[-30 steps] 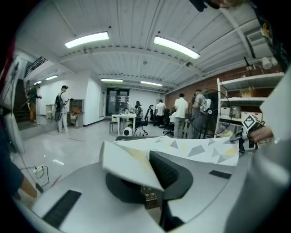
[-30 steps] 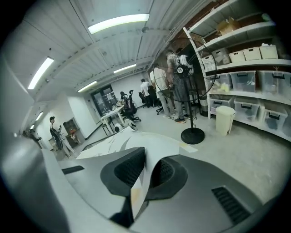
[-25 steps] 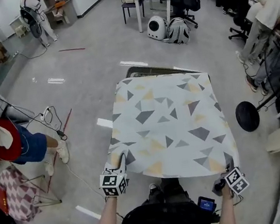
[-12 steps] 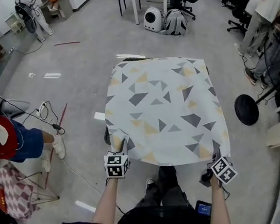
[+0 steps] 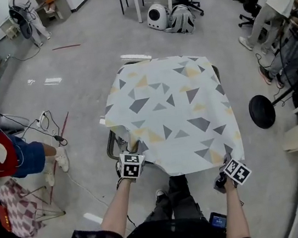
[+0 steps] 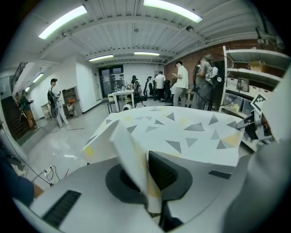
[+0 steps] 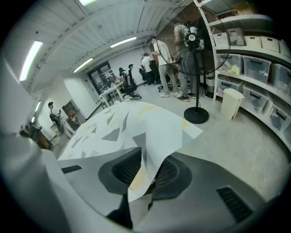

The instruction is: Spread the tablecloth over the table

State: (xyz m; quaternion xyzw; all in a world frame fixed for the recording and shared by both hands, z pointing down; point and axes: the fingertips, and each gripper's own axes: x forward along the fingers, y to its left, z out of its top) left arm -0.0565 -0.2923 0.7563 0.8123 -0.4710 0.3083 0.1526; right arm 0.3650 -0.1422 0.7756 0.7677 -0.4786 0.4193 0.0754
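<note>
**Tablecloth** (image 5: 171,118): one piece, thin pale cloth, white ground printed with scattered grey and soft yellow triangles. It lies opened out flat over the surface and covers nearly all of the top. The 12 o'clock edge hangs a little past the far side, with both far corners turned down. The 7 o'clock corner is gathered into a raised, creased fold. The 5 o'clock corner is drawn to a point and hangs off the near edge. The middle is smooth, with light ripples along the 6 o'clock hem.

**Surface** (image 5: 109,145): a dark-framed table standing on grey floor. Only a rounded rim at 8 o'clock and a sliver at 2 o'clock show.
</note>
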